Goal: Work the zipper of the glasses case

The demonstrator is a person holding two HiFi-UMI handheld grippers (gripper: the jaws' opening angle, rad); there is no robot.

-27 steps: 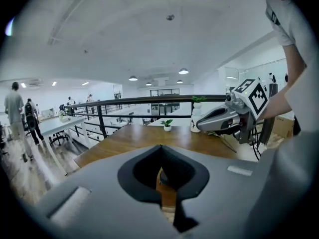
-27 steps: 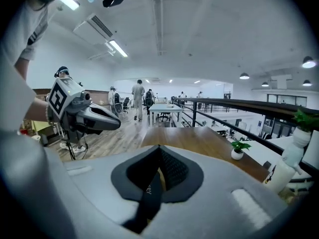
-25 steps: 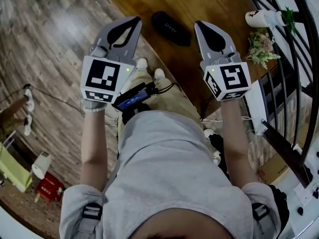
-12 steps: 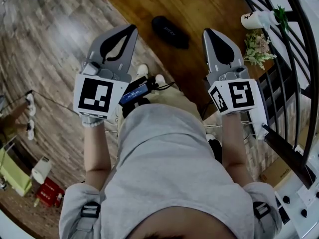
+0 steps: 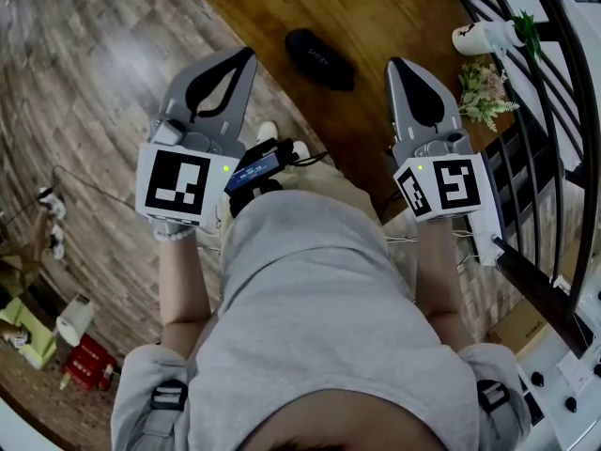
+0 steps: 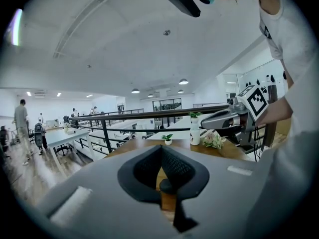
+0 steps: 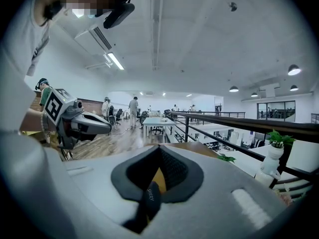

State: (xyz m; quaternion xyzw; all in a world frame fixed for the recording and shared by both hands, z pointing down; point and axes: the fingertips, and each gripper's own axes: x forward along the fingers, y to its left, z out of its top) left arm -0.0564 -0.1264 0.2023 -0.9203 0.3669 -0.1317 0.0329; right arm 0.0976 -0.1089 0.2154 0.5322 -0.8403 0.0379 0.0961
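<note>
Black, smooth and oblong, the glasses case (image 5: 321, 59) lies on the brown wooden counter (image 5: 394, 7). It sits ahead of and between the two tools, and neither touches it. Its zipper is too small to make out.

The left tool (image 5: 246, 56) and the right tool (image 5: 395, 65) are held in the air, well apart. Each has its matte grey jaws closed tip to tip with nothing gripped.

In both gripper views the case shows only in part, through the dark ribbed hollow behind the closed tips. It is a rounded blob in the left gripper view, and an end with pale lettering in the right. A grey shirt (image 5: 319, 318) fills the lower head view. A white vase (image 5: 484, 34) and a bunch of flowers (image 5: 484, 87) stand by the black railing (image 5: 554, 111).
</note>
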